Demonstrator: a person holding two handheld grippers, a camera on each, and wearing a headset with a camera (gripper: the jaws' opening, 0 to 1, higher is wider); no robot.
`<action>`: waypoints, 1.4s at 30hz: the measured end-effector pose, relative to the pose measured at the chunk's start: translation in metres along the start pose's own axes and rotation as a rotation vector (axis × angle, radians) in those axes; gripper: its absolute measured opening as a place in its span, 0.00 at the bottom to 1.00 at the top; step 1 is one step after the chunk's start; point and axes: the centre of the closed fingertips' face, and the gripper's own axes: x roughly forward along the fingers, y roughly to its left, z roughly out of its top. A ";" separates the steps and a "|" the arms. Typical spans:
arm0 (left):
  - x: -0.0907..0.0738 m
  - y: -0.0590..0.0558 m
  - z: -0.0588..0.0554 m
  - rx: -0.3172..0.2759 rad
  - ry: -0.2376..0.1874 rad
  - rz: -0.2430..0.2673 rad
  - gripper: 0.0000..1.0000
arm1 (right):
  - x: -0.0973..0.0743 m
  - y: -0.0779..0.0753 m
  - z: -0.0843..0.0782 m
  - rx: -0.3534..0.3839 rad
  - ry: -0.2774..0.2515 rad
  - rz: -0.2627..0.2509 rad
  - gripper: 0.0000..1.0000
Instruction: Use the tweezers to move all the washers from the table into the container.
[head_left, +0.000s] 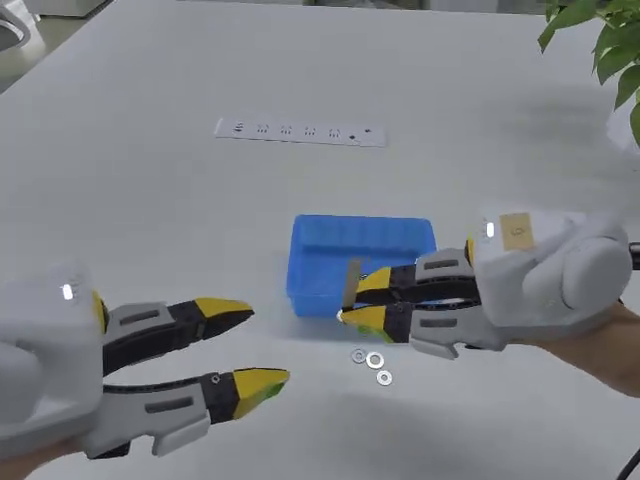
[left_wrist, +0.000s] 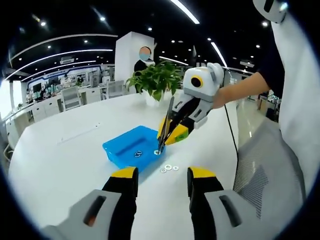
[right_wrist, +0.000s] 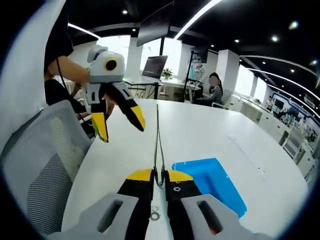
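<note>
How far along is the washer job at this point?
One washer looks to be in the blue container already. The right tool grips the tweezers, tips at the container's near edge. Three washers lie on the table beside it. The left tool is open, empty.

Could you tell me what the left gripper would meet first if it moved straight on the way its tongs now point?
Probably the loose washers on the table, just short of the blue container; depth is unclear, so it might pass above them.
</note>
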 end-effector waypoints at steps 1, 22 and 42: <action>-0.001 0.000 -0.001 -0.005 -0.002 0.005 0.47 | -0.001 -0.001 0.002 -0.003 -0.002 -0.003 0.10; -0.030 0.024 -0.013 -0.055 -0.062 0.142 0.81 | 0.002 -0.073 -0.001 0.037 0.015 -0.106 0.10; -0.040 0.014 -0.028 -0.146 -0.022 0.173 0.99 | 0.047 -0.070 -0.068 0.054 0.154 -0.021 0.10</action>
